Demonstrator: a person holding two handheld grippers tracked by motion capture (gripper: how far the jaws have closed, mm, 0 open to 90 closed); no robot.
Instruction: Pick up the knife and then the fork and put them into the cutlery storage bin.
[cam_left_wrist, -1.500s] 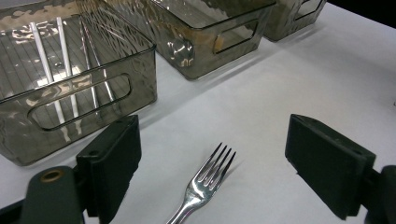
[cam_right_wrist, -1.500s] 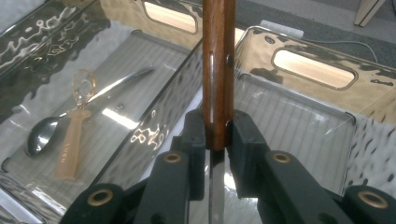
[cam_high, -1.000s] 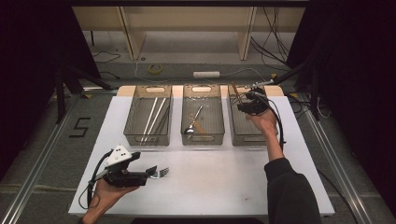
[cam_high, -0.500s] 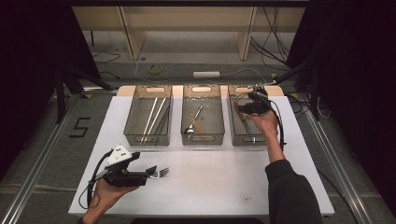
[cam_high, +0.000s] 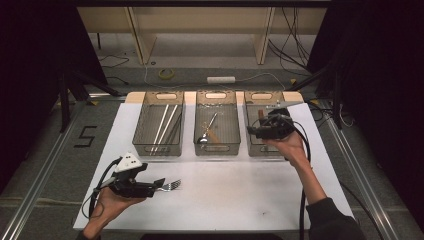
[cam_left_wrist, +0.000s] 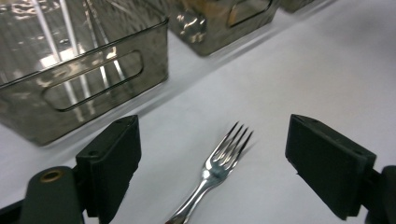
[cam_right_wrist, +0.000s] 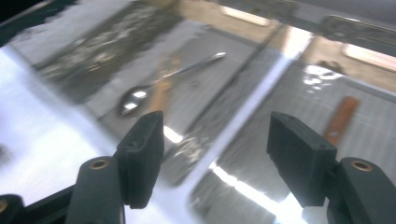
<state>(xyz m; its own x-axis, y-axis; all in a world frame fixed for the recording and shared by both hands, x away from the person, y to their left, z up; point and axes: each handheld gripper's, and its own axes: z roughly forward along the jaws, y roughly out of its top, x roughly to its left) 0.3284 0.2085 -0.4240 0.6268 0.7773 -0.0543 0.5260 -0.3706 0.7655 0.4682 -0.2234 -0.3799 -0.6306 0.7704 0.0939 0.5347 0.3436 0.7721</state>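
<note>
A silver fork (cam_left_wrist: 219, 163) lies on the white mat, tines pointing away, between the wide-apart jaws of my left gripper (cam_left_wrist: 212, 140); the pads do not touch it. From above, the left gripper (cam_high: 159, 184) rests low at the near left with the fork (cam_high: 172, 186) at its tips. My right gripper (cam_high: 254, 131) hovers over the right bin (cam_high: 290, 150), pointing left. Its jaws have just been opening and hold nothing (cam_right_wrist: 219, 135). Below it lie a spoon (cam_right_wrist: 140, 100) in the middle bin and a brown-handled piece (cam_right_wrist: 341, 119) in the right bin.
Three clear bins stand in a row at the mat's far side: the left bin (cam_high: 142, 125) holds pale chopsticks (cam_high: 162, 125), the middle bin (cam_high: 235, 127) a spoon (cam_high: 206, 134). The white mat (cam_high: 240, 200) spreads in front. Cables lie on the floor behind.
The right gripper has drawn back from the far end of the right bin toward its near end. The left gripper and the fork have not moved.
</note>
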